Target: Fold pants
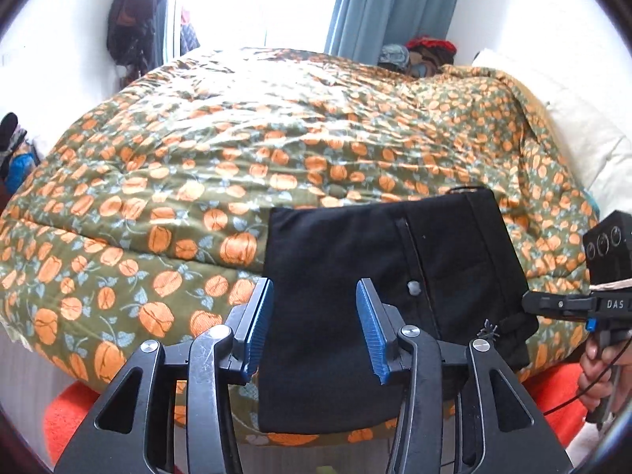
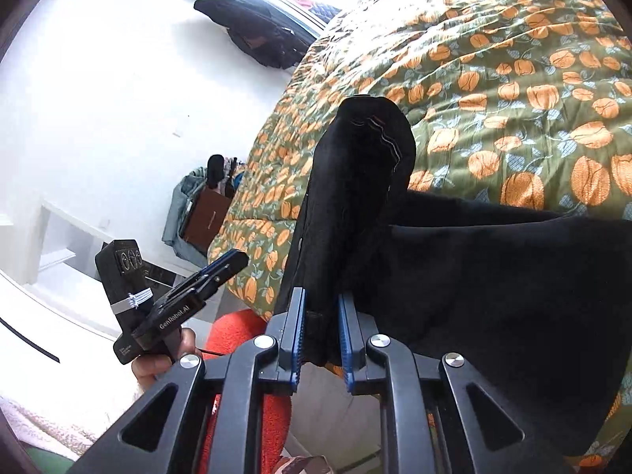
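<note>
- The black pants (image 1: 379, 276) lie folded on the near edge of the bed, on the pumpkin-print quilt (image 1: 237, 150), with their near end hanging over the edge above an orange blanket (image 1: 67, 414).
- The left gripper (image 1: 316, 328) hovers over the left part of the pants with its blue pads (image 1: 262, 324) spread and nothing pinched between them.
- The right gripper (image 2: 322, 339) has its pads pressed onto a bunched edge of the pants (image 2: 355, 213), which stands up in a thick ridge ahead of the jaws.
- Risk: that pinch seems to take a thick bundle of several layers, so some could slip out once the cloth is pulled and the fold would come out uneven.
- Risk: with only one side held, lifting may drag the whole stack across the slick quilt or skew it, since the left side is free.
- Risk: the overhanging end could slide off the bed towards the orange blanket if the pull goes nearward.
</note>
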### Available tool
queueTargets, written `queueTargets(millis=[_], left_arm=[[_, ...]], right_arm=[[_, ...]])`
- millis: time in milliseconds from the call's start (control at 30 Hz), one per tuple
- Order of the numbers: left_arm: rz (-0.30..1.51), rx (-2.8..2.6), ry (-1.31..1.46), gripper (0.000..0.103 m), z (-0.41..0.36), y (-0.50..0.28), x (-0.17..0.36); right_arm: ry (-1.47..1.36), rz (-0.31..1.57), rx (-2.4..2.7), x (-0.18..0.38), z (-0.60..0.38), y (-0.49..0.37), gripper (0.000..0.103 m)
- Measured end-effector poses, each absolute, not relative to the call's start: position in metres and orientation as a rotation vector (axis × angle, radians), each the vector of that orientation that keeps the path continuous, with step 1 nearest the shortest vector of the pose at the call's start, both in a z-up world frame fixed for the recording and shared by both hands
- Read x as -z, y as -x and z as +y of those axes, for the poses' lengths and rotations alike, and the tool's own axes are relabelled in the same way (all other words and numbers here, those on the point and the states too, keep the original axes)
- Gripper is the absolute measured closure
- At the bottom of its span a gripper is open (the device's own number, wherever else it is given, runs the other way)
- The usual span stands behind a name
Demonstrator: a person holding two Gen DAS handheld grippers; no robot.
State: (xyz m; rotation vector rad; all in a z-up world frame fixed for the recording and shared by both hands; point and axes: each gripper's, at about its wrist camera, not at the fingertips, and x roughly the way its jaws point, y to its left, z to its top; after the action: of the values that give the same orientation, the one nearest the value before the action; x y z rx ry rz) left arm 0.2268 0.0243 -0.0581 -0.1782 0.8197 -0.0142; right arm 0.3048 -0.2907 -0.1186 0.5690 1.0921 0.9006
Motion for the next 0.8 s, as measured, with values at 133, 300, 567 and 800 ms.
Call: queueTargets(millis=[133,300,567,800], left_arm=[[0.816,0.033,0.183,0.057,0.022,-0.222,0.055],[0.872,0.063,0.162,0.058,0.005,-0.226,0.072],[0.931,0.124,0.050,0.057,-0.041,-0.228,0.090],[1.025,0.049,-0.072,0.057,-0.061,-0.230,0.119]], right_arm=[[-0.622,1.075,-0.860,0.114,-0.336,-0.296,0.088],[-0.632,1.094,-0.730,0.124,-0.400,-0.294,0.088],[-0.647,1.204,-0.570,0.195,-0.443,-0.289,0.089],[-0.480,1.200,-0.463,0.189,-0.434,-0.292,0.070]])
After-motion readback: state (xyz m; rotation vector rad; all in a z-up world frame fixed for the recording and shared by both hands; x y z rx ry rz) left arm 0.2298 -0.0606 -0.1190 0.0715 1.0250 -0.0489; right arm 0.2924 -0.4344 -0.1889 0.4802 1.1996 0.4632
